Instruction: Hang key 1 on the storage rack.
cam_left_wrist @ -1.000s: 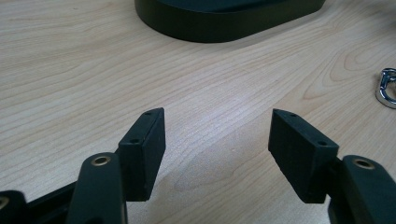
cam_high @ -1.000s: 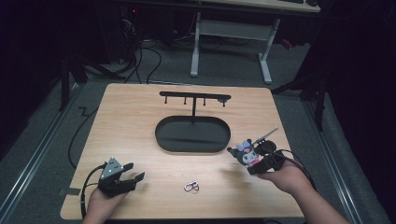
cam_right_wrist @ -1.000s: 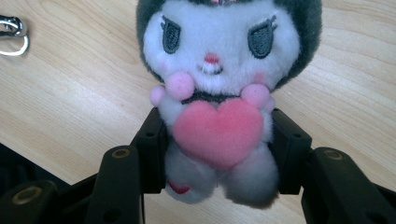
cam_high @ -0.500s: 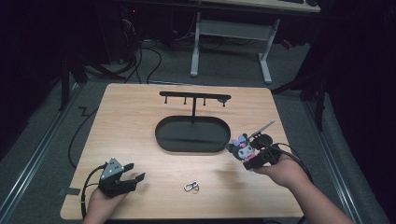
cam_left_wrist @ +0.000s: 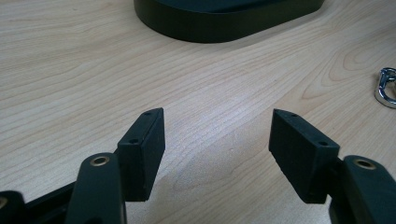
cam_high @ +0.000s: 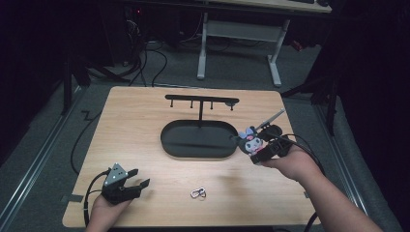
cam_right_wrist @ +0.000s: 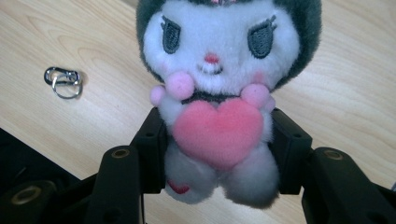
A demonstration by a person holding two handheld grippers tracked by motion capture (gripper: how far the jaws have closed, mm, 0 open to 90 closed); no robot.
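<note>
Plush (cam_right_wrist: pixel 219 93) pinched at its body in the right gripper (cam_right_wrist: pixel 219 149) above the table (cam_high: pixel 145 125); left gripper (cam_left_wrist: pixel 217 140) rests there, jaws spread, empty.

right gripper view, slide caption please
Right gripper jaws clamp a plush above the table, clip beyond.

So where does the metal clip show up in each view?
High view: clip lies on the table's near edge, in front of the black oval base.
Left gripper view: at the right edge, partly cut off.
Right gripper view: upper left, left of the plush toy.
Shared landmark: the black oval base, top of the left gripper view.
</note>
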